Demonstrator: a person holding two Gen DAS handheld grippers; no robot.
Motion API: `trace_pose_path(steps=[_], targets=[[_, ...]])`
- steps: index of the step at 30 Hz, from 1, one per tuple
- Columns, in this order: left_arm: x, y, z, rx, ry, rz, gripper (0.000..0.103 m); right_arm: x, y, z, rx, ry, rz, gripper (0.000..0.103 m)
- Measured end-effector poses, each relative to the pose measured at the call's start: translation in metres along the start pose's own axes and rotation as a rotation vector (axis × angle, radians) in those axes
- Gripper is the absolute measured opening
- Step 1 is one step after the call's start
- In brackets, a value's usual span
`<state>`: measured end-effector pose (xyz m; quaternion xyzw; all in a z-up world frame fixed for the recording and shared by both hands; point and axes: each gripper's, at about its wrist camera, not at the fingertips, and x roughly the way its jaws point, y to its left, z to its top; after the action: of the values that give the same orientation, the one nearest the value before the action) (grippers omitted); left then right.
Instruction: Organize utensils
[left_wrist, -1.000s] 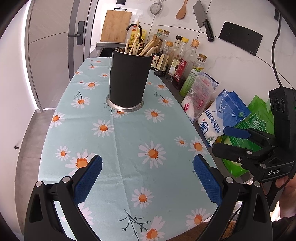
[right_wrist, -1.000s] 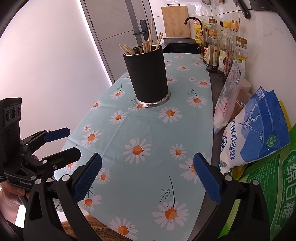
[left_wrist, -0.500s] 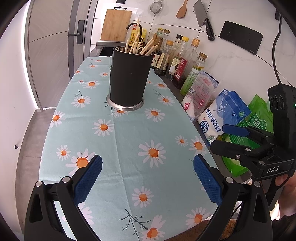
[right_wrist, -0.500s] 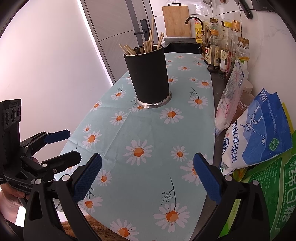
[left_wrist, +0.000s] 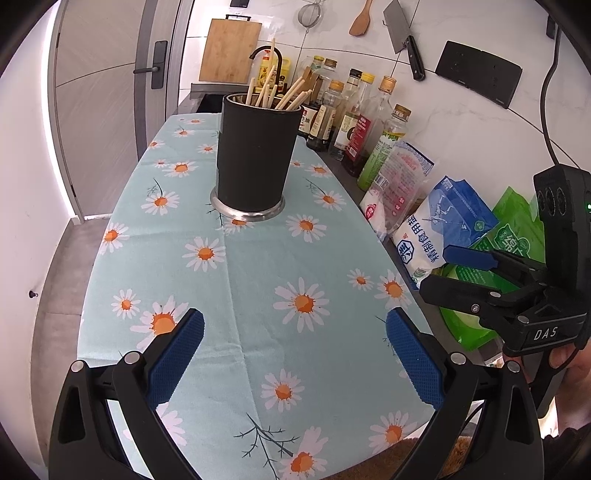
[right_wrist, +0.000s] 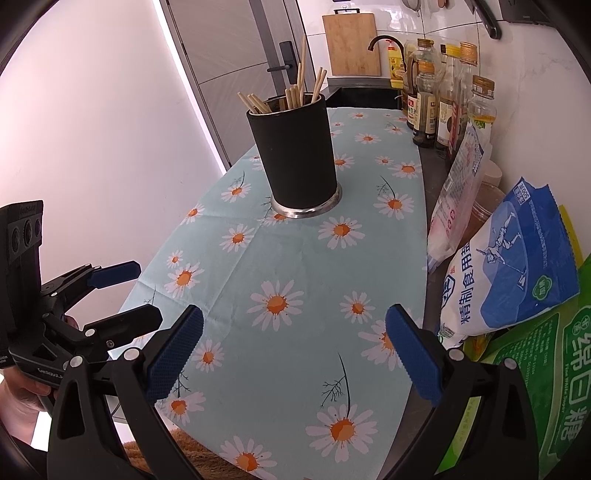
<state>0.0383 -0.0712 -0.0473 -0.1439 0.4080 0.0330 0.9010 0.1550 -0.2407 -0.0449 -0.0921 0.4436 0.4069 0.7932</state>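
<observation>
Chopsticks all stand in the black holder, upright on the desk. Left tongs & right tongs hang near the holder's front, both apart, nothing held. Fits sorting done or about to start; no loose utensil visible.

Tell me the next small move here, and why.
Probably bring the right gripper forward toward the black holder. Both sets of jaws are open and empty, the left gripper too, and the chopsticks splay unevenly from the holder's rim, far ahead.
</observation>
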Motion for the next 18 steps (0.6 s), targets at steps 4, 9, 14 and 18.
trace_pose_path(steps=[4,9,14,18], targets=[[0.0012,-0.0017,-0.0001,0.004,0.005,0.005,0.096,0.0011,0.0011,-0.0012,0.003,0.000,0.003,0.098],[0.0017,0.0003,-0.0014,-0.004,0.008,0.013,0.096,0.0007,0.0017,-0.0028,0.006,0.001,0.006,0.098],[0.0016,0.0013,-0.0016,-0.006,0.007,0.014,0.096,-0.0001,0.0001,-0.0038,0.007,0.002,0.005,0.098],[0.0036,0.0024,-0.0015,-0.011,0.013,0.016,0.096,0.0004,-0.0015,-0.0039,0.012,0.003,0.008,0.098]])
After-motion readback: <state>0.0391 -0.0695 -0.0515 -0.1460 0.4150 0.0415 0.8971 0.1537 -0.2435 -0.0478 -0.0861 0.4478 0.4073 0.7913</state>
